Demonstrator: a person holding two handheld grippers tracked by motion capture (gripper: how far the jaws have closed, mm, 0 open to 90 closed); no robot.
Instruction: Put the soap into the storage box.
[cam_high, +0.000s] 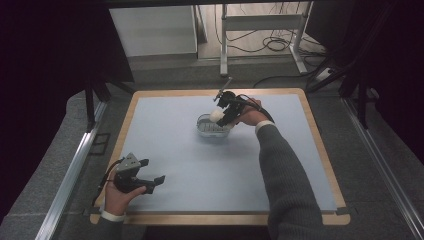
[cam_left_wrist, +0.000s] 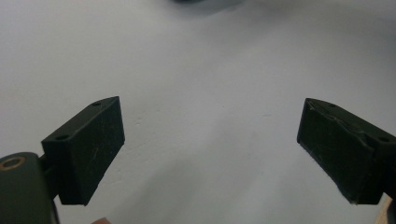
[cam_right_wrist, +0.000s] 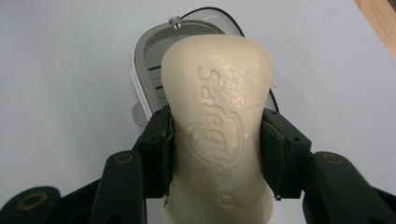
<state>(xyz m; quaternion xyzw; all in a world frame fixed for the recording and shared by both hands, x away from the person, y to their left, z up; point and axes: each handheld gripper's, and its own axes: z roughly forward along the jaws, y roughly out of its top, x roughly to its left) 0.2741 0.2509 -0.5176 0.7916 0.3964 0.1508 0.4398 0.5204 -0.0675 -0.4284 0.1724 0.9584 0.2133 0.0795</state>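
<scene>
Cream soap bar (cam_right_wrist: 219, 135) stamped "Safeguard" sits pinched at its waist between both jaws of the right gripper (cam_high: 223, 111), held over a clear soap dish (cam_high: 205, 127) with a slotted floor, near the middle of the pale blue mat (cam_high: 200, 170); whether the bar touches the dish is hard to tell. Left gripper (cam_high: 150, 181) rests at the mat's near left corner, jaws spread wide and holding nothing. Wooden table (cam_high: 320, 150) borders the mat

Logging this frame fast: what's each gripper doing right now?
Left gripper: open, jaws wide apart, nothing between them.
Right gripper: shut on the soap bar, above the soap dish.
</scene>
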